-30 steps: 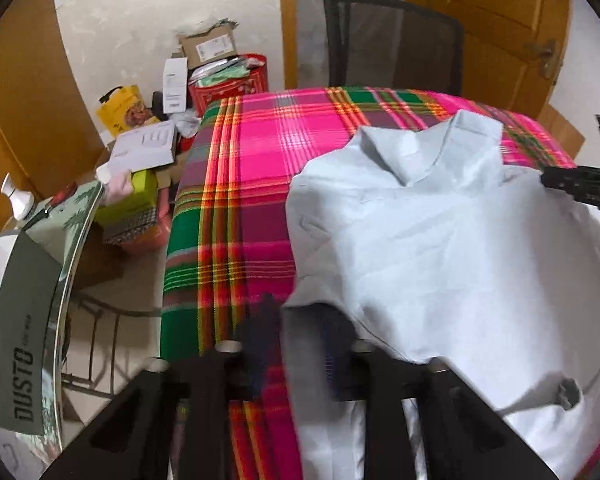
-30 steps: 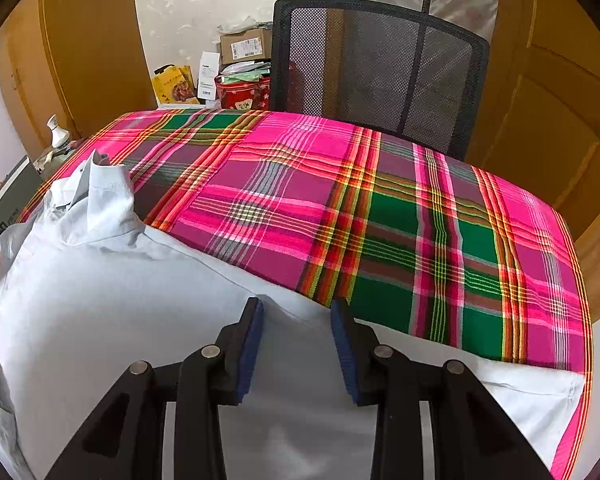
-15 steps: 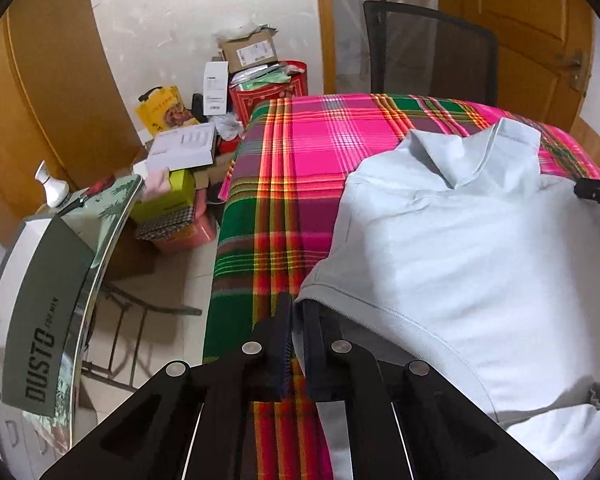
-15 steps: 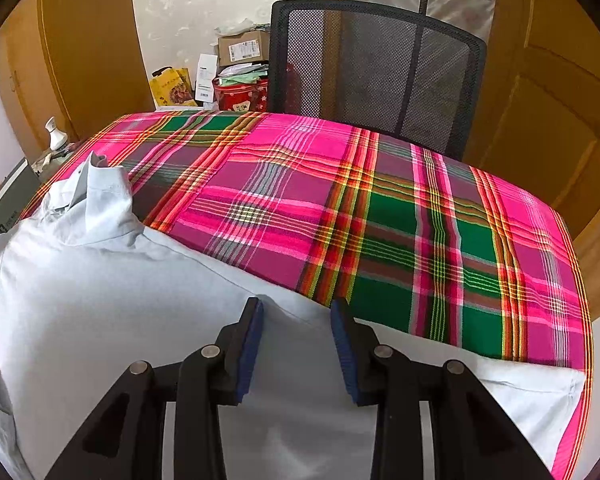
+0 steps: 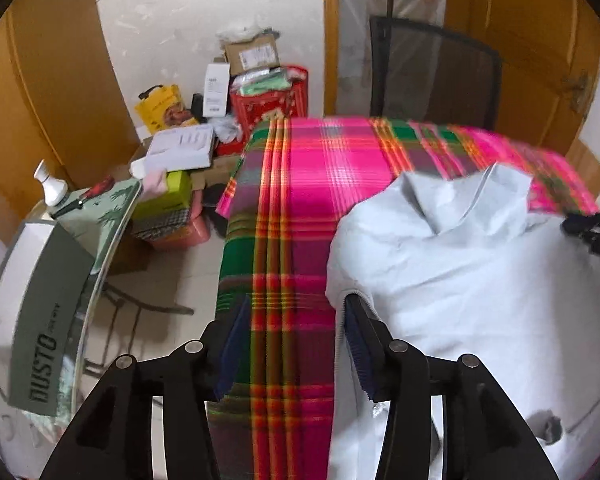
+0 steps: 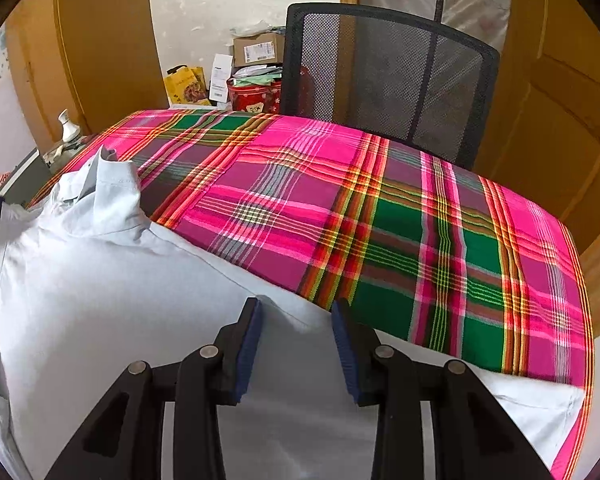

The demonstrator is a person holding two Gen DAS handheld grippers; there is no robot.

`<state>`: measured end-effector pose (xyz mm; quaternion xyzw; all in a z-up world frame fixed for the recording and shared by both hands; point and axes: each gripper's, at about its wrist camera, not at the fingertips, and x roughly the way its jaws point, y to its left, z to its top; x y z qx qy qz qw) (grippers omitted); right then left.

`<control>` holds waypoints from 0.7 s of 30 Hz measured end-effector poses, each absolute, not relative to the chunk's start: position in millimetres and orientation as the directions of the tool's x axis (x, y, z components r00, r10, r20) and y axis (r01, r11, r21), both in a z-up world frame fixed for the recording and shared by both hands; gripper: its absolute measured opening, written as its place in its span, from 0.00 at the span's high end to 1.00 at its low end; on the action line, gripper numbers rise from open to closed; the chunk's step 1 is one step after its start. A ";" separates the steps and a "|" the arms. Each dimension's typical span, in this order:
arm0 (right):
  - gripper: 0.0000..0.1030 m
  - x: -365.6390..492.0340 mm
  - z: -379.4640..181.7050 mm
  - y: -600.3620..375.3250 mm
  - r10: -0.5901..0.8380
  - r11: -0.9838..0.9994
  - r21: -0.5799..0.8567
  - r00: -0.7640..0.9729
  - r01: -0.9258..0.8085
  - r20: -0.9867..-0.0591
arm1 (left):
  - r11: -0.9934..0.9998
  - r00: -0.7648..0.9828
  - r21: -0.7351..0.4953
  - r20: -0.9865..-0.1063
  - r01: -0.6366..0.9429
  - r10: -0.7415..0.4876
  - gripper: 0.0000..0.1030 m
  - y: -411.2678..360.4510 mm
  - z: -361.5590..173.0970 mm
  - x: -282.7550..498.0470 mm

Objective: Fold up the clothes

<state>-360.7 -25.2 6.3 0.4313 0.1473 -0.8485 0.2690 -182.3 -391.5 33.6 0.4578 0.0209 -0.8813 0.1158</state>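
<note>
A pale blue collared shirt point(image 5: 460, 280) point(image 6: 100, 300) lies spread on the table's pink-and-green plaid cloth point(image 5: 300, 180) point(image 6: 420, 220), its collar point(image 5: 460, 200) standing up towards the far side. My left gripper point(image 5: 296, 332) is at the shirt's left edge with its jaws opening. Only plaid cloth shows between them, and the sleeve hem rests against the right finger's pad point(image 5: 354, 336). My right gripper point(image 6: 298, 328) hovers over the shirt's body near its far edge. Its jaws are opening too, with flat fabric beneath them and nothing pinched. The right gripper's tip point(image 5: 596, 232) also shows beside the collar.
A black mesh chair point(image 6: 388, 80) stands behind the table. Boxes and bags point(image 5: 228, 92) are piled on the floor by the wall. A glass-topped side table point(image 5: 100, 232) with a grey box point(image 5: 40, 320) sits close on the left. Wooden doors point(image 6: 560, 120) flank the room.
My left gripper has let go of the sleeve edge and its jaws have spread apart. The view has shifted slightly. My right gripper stayed put and widened a little.
</note>
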 end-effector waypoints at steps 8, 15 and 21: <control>0.57 -359.2 4.7 -21.3 -0.336 -0.823 -0.008 -0.499 0.568 -0.799 | -0.953 -0.469 0.052 -0.862 0.298 -0.194 0.44 -419.9 8.5 -158.6; 0.56 -358.5 6.0 -22.3 -0.326 -0.832 -0.010 -0.503 0.554 -0.800 | -0.965 -0.494 -0.030 -0.863 0.261 -0.106 0.37 -430.4 7.5 -155.3; 0.56 -359.4 6.8 -22.6 -0.321 -0.833 -0.013 -0.503 0.553 -0.803 | -0.937 -0.471 -0.088 -0.878 0.338 -0.088 0.37 -459.7 2.7 -128.4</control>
